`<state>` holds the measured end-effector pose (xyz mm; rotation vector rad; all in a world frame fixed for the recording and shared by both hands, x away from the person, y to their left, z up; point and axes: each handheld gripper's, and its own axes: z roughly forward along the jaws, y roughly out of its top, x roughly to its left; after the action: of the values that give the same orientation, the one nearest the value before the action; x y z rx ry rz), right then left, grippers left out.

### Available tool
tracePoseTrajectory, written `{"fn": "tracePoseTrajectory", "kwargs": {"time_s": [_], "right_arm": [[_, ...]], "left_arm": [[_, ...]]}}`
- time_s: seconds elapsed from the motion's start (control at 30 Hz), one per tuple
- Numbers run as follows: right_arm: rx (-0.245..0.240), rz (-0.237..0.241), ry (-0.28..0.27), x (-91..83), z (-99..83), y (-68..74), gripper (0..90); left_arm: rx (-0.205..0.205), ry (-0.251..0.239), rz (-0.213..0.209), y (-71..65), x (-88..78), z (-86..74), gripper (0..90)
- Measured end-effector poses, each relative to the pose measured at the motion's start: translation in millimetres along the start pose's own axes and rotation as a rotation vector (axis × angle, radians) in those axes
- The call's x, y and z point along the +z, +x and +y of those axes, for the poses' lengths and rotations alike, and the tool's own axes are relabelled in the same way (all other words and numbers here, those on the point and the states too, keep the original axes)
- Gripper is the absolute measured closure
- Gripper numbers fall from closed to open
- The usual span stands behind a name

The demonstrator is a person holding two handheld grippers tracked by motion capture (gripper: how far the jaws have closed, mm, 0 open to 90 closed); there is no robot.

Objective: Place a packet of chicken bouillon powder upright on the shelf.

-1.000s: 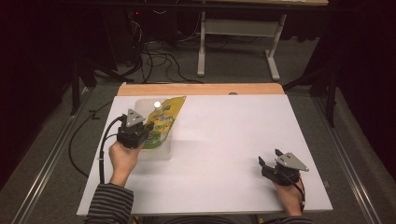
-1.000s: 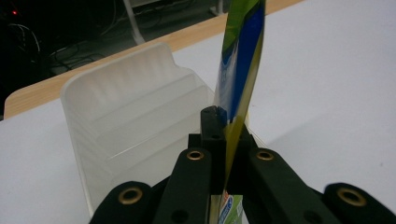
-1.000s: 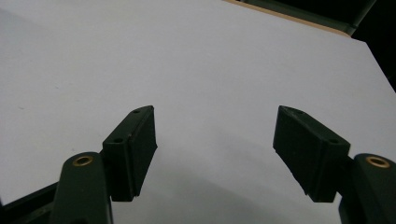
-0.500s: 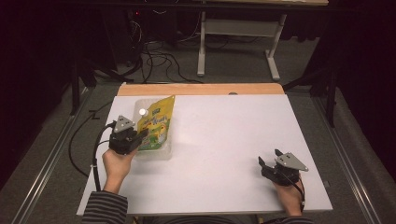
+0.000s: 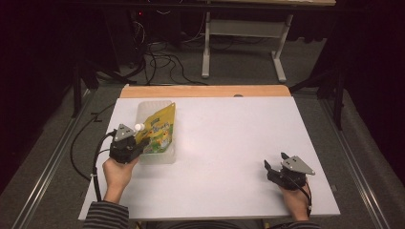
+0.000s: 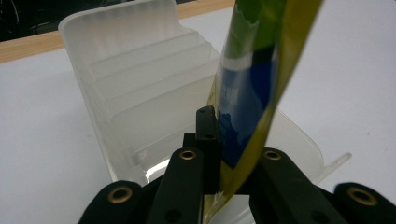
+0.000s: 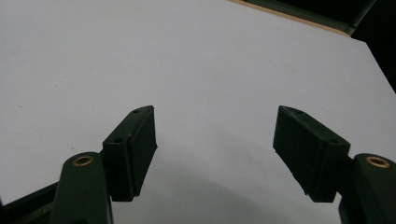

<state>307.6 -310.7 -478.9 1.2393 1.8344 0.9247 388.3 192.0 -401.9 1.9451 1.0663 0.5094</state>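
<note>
Pouch (image 5: 160,129) clamped in left gripper (image 6: 219,154), over clear rack (image 5: 155,107) near table's (image 5: 229,143) far-left corner. Right gripper (image 5: 277,172) gapes empty, near-right edge. Advice: lower pouch square into one slot.

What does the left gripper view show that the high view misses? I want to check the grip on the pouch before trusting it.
Left gripper view: the left gripper has its jaws shut on the lower edge of the yellow-green pouch, and the clear plastic rack has stepped dividers inside.

High view: the right gripper rests open on the white table, far from the rack, and cables trail over the floor beyond.

Both: the pouch leans over the rack, held by the left gripper, on the white table with its wooden far edge.
</note>
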Motion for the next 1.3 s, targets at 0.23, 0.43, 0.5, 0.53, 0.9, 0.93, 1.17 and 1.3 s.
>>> {"fn": "tracePoseTrajectory", "kwargs": {"time_s": [0.23,0.43,0.5,0.53,0.9,0.93,1.17,1.3], "right_arm": [[0.000,0.000,0.000,0.0,0.0,0.0,30.7],[-0.003,0.001,0.002,0.1,0.1,-0.1,30.7],[-0.002,0.001,0.002,0.2,0.1,0.0,30.7],[-0.002,0.001,0.002,0.2,0.2,0.0,30.7],[-0.004,0.002,0.004,0.4,0.2,0.1,30.7],[-0.004,0.003,0.004,0.6,0.2,0.0,30.7],[-0.003,0.003,0.005,0.6,0.2,0.3,30.8],[-0.004,0.000,0.010,0.4,0.4,0.5,30.8]], "left_arm": [[-0.040,-0.034,-0.009,2.4,-4.2,-5.7,74.4],[-0.053,-0.060,0.011,2.5,-11.6,-10.2,64.6],[-0.061,-0.063,0.022,2.5,-13.5,-11.1,60.9],[-0.060,-0.060,0.027,2.3,-14.7,-11.3,58.7],[-0.069,-0.098,0.043,-4.2,-28.6,-19.5,50.5],[-0.069,-0.102,0.045,-4.9,-30.1,-20.2,50.3],[-0.072,-0.121,0.053,-8.7,-40.1,-28.7,49.0],[-0.089,-0.132,0.042,-9.8,-44.3,-32.7,48.3]]}}
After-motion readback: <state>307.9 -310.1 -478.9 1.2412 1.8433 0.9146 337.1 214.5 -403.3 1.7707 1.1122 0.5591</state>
